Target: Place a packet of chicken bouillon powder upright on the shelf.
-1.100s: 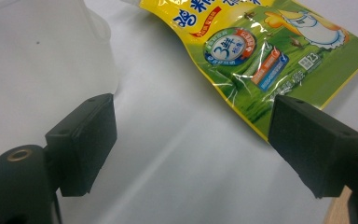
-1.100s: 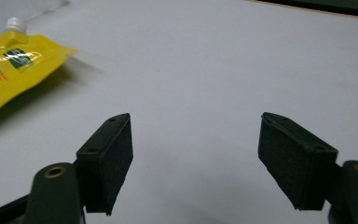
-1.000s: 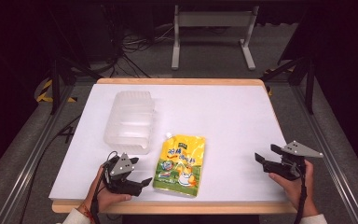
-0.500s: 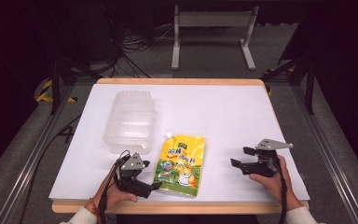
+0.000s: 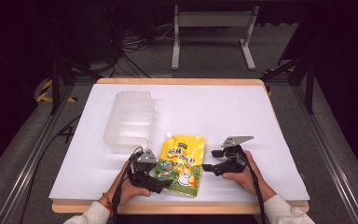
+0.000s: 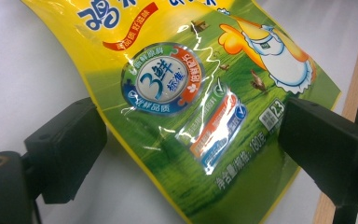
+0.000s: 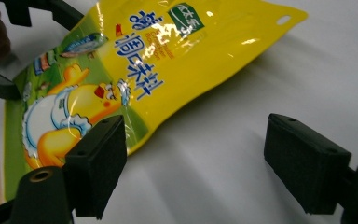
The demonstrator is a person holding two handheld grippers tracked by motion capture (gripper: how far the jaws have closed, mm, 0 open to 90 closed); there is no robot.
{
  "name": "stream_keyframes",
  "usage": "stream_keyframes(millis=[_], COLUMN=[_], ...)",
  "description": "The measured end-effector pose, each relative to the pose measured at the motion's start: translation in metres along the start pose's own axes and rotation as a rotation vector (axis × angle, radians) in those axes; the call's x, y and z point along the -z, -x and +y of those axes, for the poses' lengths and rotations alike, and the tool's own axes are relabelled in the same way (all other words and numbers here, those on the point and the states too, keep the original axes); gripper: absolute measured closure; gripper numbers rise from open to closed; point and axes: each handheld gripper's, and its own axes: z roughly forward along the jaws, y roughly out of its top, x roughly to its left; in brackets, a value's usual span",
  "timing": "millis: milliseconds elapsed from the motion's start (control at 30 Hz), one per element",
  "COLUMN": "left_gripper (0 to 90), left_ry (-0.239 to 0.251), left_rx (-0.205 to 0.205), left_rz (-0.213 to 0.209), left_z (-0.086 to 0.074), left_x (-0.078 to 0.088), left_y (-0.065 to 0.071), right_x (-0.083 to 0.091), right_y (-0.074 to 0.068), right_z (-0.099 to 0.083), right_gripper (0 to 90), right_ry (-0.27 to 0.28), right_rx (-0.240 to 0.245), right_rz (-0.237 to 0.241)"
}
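Overhead, the yellow seasoning pouch (image 5: 182, 158) lay flat near the front edge of the white table (image 5: 223, 116), its spout corner pointing away from the person. The left gripper (image 5: 161, 185) sat at the pouch's lower left corner, its jaws having just been opening, and the right gripper (image 5: 208, 167) hovered just beside the pouch's right edge. A clear plastic container (image 5: 129, 120) stood behind and to the left of the pouch, apart from it.

Next, in the left gripper view, the jaws of the left gripper (image 6: 186, 135) stood wide apart, with the pouch (image 6: 200, 107) lying between them; whether either pad (image 6: 67, 144) touched the foil could not be told. The label showed a round badge with a large "3" and Chinese characters, a cartoon duck in a white apron, green field artwork, and small print reading "180" beside a boxed "23".

Finally, in the right gripper view, the jaws of the right gripper (image 7: 200, 163) were wide open over bare table, holding nothing. One pad (image 7: 98, 161) overlapped the pouch's (image 7: 168, 60) near edge in the picture, contact unclear. Blue Chinese lettering ran across the yellow foil under a small green logo, and a hanging slot showed at the far corner.
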Motion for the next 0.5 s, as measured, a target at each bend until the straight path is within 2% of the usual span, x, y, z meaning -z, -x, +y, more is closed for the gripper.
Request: stream_keyframes(millis=[67,200,367,467,500], left_gripper=[7.5,6.4,6.1,10.4,10.4], left_ry=[0.002,0.003,0.0,0.009,0.013], left_rx=[0.03,0.041,0.046,0.05,0.047], left_rz=[-0.014,-0.033,-0.043,-0.035,-0.032], left_z=[0.001,0.005,0.01,0.012,0.013], left_x=[-0.002,-0.006,-0.01,-0.01,-0.009], left_y=[-0.001,-0.003,-0.004,-0.004,-0.003], right_x=[-0.005,-0.013,-0.025,-0.029,-0.03], right_y=[-0.002,-0.007,-0.017,-0.022,-0.024], right_z=[0.003,0.007,0.012,0.013,0.013], right_gripper=[21.6,21.6,22.2,26.6,31.7], right_ry=[-0.002,-0.003,-0.001,0.0,0.003], right_rx=[0.001,0.001,-0.008,0.006,-0.005], right_rz=[0.009,0.031,0.087,0.081,0.097])
